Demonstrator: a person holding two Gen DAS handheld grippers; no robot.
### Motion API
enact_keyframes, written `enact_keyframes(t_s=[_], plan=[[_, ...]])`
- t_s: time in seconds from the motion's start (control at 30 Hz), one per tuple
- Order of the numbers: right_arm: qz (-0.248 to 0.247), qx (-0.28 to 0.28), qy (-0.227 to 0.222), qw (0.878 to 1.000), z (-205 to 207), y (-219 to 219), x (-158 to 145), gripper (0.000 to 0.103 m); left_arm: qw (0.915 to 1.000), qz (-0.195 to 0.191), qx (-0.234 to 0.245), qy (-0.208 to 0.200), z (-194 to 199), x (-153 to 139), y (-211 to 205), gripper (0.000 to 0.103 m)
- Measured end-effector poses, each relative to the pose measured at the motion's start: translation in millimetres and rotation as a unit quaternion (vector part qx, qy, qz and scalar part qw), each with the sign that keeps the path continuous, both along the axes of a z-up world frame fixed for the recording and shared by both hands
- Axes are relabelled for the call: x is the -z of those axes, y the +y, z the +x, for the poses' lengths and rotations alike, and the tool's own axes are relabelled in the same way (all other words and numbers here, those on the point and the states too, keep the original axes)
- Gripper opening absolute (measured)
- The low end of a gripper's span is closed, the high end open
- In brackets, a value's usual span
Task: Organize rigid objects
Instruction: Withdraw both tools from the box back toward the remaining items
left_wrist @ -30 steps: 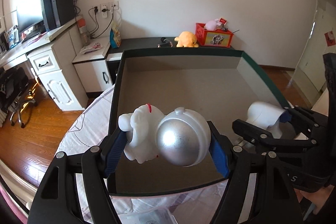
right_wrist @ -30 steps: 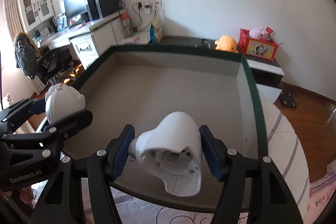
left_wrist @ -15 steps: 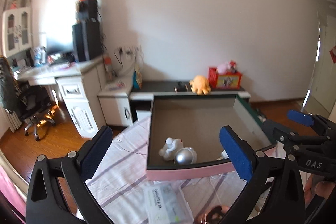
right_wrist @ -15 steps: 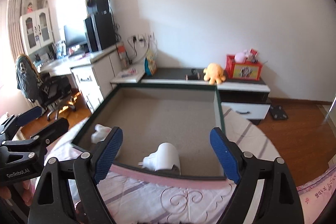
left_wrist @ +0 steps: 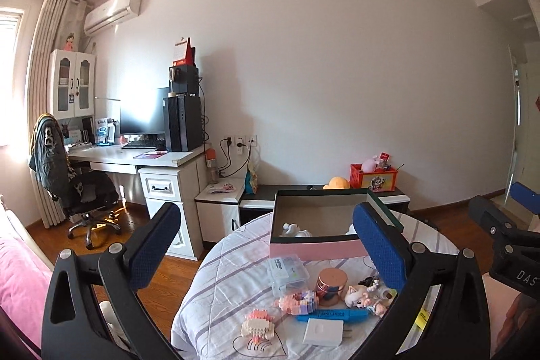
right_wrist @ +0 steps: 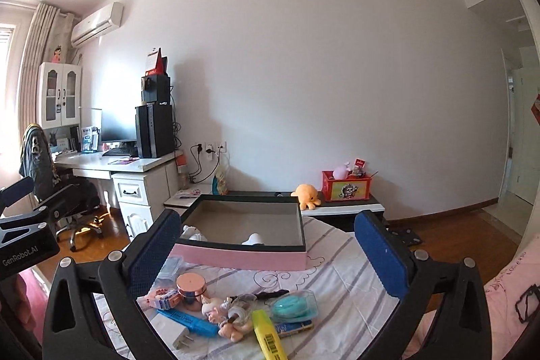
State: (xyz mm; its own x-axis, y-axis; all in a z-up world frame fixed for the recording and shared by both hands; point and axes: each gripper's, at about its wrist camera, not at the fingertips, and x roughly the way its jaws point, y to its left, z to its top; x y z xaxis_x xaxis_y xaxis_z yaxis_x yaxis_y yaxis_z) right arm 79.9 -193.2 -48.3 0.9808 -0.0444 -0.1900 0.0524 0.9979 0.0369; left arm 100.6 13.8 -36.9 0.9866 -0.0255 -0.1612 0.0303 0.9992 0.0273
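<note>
A pink box with a dark green rim (left_wrist: 314, 250) (right_wrist: 243, 257) stands on the striped bedsheet. Inside it lie a white figure (left_wrist: 292, 229) (right_wrist: 194, 233) and a white curved piece (right_wrist: 254, 239). My left gripper (left_wrist: 266, 245) is open and empty, well back from the box. My right gripper (right_wrist: 268, 250) is open and empty too. In front of the box lie a copper round tin (left_wrist: 330, 280) (right_wrist: 190, 285), a pink block toy (left_wrist: 258, 324), a doll figure (left_wrist: 362, 296) (right_wrist: 219, 312), a blue marker (left_wrist: 332, 314) (right_wrist: 187, 321), a white charger (left_wrist: 322, 331) (right_wrist: 172, 331), a yellow highlighter (right_wrist: 268, 334) and a teal case (right_wrist: 292, 304).
A clear plastic box (left_wrist: 287, 269) lies by the tin. Beyond the bed stand a white desk with computer (left_wrist: 162, 157), an office chair (left_wrist: 67, 181) and a low cabinet with a red toy box (left_wrist: 373, 176) (right_wrist: 346, 188). Wooden floor lies to the left.
Both grippers let go of the white figure with silver ball and the white curved piece in the box, opened, and drew far back, so the loose items now show.
</note>
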Motion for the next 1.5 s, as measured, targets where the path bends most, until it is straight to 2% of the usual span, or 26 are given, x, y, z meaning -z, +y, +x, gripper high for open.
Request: enact_keyframes(t_s=[0.23,0.5,1.23,1.37,1.5], plan=[[-0.011,-0.003,-0.016,1.0,-46.7,10.1,-11.3,0.103,0.9995,0.022,0.001,-0.025,-47.8,-6.1,-5.3,0.103],[-0.015,-0.007,-0.028,0.999,-71.3,14.6,-15.2,0.103,0.9992,0.015,-0.006,-0.036,-72.5,-13.4,-5.2,0.103],[-0.016,-0.002,-0.027,1.0,-71.5,16.1,-10.6,0.103,0.9994,0.018,0.001,-0.028,-80.3,-12.1,-11.1,0.103],[-0.014,0.002,-0.015,1.0,-62.5,12.3,-0.9,0.103,0.9998,0.018,0.005,-0.008,-69.5,-3.5,-6.7,0.103],[-0.011,0.01,0.015,1.0,-45.8,4.9,18.5,0.103,0.9993,0.01,0.007,0.035,-46.6,18.7,2.4,0.103]])
